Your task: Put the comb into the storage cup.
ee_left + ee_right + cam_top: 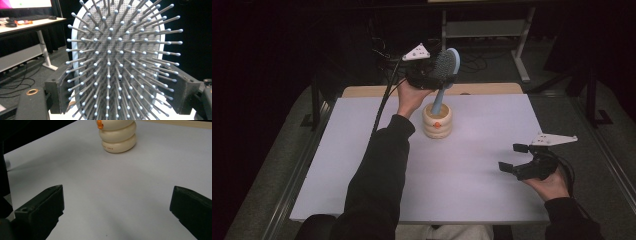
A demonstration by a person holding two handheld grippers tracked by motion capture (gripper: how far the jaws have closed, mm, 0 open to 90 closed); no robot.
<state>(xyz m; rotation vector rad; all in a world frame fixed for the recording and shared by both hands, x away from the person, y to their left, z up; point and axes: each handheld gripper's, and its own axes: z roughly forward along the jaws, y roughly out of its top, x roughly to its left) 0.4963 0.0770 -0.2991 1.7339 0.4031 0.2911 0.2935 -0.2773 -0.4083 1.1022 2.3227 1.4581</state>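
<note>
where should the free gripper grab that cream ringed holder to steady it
Grip the holder around its lowest, widest ring, coming in level from the right gripper's side with jaws open. Its rounded stack has grooves to seat the pads, and the hairbrush handle blocks the top.

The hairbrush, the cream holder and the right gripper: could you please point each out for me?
hairbrush [446, 64], high view, on the bristle pad of its head.
cream holder [117, 138], right gripper view, on its ribbed side wall.
right gripper [513, 157], high view, midway between its open fingertips.

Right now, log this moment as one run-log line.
left gripper: shut on hairbrush head | brush handle: lower end in cream holder | right gripper: open, idle above table
</note>
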